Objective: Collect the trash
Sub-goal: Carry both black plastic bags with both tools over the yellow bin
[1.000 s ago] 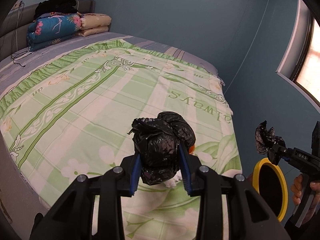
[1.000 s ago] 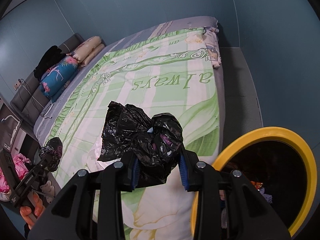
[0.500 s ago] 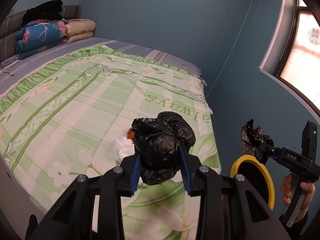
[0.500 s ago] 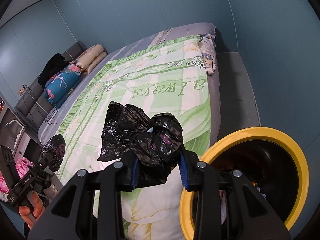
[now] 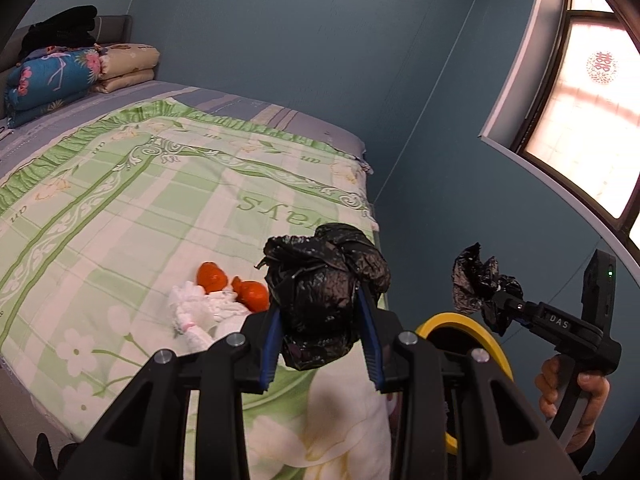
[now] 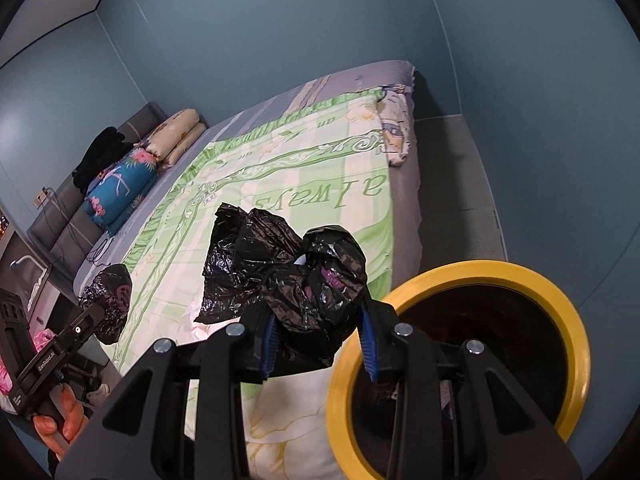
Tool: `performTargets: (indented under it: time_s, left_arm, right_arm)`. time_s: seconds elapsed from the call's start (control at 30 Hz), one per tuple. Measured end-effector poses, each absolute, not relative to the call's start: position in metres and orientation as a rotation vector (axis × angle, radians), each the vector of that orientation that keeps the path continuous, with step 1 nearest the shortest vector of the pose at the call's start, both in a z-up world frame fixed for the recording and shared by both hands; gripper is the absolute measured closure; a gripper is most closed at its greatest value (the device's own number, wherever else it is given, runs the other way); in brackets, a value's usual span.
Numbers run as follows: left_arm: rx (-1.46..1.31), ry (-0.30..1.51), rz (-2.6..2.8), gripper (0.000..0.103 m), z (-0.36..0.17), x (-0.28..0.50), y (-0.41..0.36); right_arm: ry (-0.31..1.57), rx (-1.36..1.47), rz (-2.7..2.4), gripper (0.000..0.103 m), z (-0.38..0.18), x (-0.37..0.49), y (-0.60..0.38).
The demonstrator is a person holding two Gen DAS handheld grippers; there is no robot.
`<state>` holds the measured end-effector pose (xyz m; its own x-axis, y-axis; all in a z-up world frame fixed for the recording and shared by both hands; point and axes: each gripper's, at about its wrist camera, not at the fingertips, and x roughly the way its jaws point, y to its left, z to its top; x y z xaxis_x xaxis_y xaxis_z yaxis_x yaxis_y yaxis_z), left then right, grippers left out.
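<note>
Blue walls surround the bed (image 5: 120,216), where 2 oranges (image 5: 212,276) and tissue (image 5: 200,308) lie. Left gripper (image 5: 320,344) pinches 1 black bag wad (image 5: 320,296); right gripper (image 6: 318,344) pinches another bag (image 6: 288,276) beside the yellow-rimmed bin (image 6: 576,344).

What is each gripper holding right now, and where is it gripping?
Each holds black plastic bag material: left gripper clamps a bunched wad; right gripper clamps another bunched wad, with loose plastic sticking out forward.
</note>
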<state>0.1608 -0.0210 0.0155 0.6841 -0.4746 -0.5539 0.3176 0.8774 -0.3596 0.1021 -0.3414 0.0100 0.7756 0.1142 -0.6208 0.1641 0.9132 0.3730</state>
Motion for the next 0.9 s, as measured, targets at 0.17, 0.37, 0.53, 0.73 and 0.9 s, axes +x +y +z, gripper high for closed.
performTargets:
  time_s: [0.17, 0.37, 0.53, 0.73, 0.9]
  left_arm:
    - [-0.239, 0.704, -0.506, 0.07, 0.013, 0.161, -0.05]
    - [-0.214, 0.739, -0.576, 0.071, 0.006, 0.162, -0.086]
    - [-0.175, 0.769, -0.631, 0.07, 0.001, 0.161, -0.113]
    - [-0.132, 0.802, -0.674, 0.07, -0.009, 0.158, -0.142]
    - [-0.109, 0.84, -0.711, 0.07, -0.02, 0.152, -0.16]
  right_arm:
    - [0.666, 0.444, -0.075, 0.071, 0.011, 0.089, -0.363]
    - [0.647, 0.472, -0.139, 0.071, 0.009, 0.075, -0.392]
    - [0.639, 0.487, -0.19, 0.071, 0.004, 0.066, -0.408]
    - [0.65, 0.494, -0.228, 0.07, -0.009, 0.063, -0.419]
    - [0.667, 0.508, -0.247, 0.07, -0.02, 0.063, -0.423]
